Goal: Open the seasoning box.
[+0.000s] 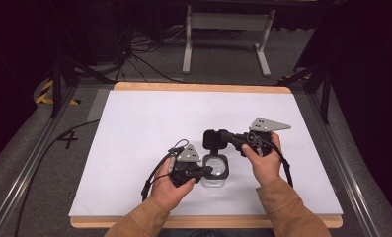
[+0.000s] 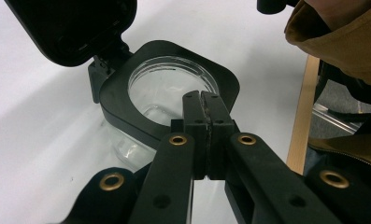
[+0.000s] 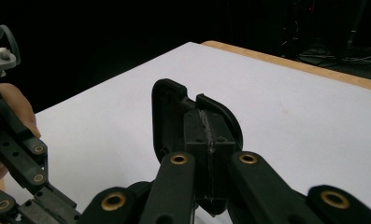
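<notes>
Jar (image 1: 215, 170), a clear container with a black square collar and a hinged black lid (image 1: 215, 139), sits at lower centre of the high view on the white table sheet (image 1: 134, 128), which covers most of that frame. Its lid stands swung up and back; in the left gripper view the lid occupies the upper left (image 2: 75, 28) and the open round mouth of the jar (image 2: 174, 86) lies at centre.

Next in size, the two hands enter from the bottom edge of the high view. The left gripper (image 1: 203, 171) reaches in from the left, and in its own view its jaws are pressed together over the near edge of the black collar; whether a lip of the collar is actually pinched between them I cannot tell. The right gripper (image 1: 222, 137) comes from the right at mid frame, and in the right gripper view its jaws are clamped on the edge of the lid (image 3: 174, 116).

Risks, as I judge them: if the right gripper swings the lid while the left has only a light hold, the jar could tip or skate across the smooth sheet. The hinge (image 2: 106, 65), smallest part here, looks thin; forcing the lid beyond its travel could strain it. A thin edge grip may also slip and let the lid snap shut.
</notes>
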A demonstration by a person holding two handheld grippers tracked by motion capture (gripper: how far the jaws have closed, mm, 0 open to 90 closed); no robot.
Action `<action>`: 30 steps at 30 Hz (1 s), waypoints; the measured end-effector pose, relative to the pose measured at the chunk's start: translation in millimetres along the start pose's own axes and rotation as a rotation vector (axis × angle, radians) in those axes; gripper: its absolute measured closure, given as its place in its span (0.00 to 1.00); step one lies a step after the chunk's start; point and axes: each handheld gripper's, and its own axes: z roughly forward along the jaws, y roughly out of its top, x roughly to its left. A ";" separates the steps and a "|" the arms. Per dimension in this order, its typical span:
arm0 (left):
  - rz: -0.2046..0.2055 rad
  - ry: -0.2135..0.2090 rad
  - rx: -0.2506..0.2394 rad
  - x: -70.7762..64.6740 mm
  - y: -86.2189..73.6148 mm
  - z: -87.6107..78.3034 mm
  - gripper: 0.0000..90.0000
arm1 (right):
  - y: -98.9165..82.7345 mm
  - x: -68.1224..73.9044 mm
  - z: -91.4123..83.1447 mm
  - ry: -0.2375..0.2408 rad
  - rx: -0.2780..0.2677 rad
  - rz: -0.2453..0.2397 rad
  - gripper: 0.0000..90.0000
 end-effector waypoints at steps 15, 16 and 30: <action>-0.035 -0.005 -0.041 5.7 0.8 -12.6 0.90 | 2.3 4.5 -11.4 0.028 -0.016 -0.013 1.00; -0.034 0.013 -0.050 7.5 0.8 -19.3 0.89 | 3.6 3.4 -16.3 0.030 -0.025 -0.014 1.00; 0.016 0.082 -0.075 21.5 0.0 -79.7 0.74 | 4.2 -10.5 -51.6 0.046 -0.026 -0.037 0.86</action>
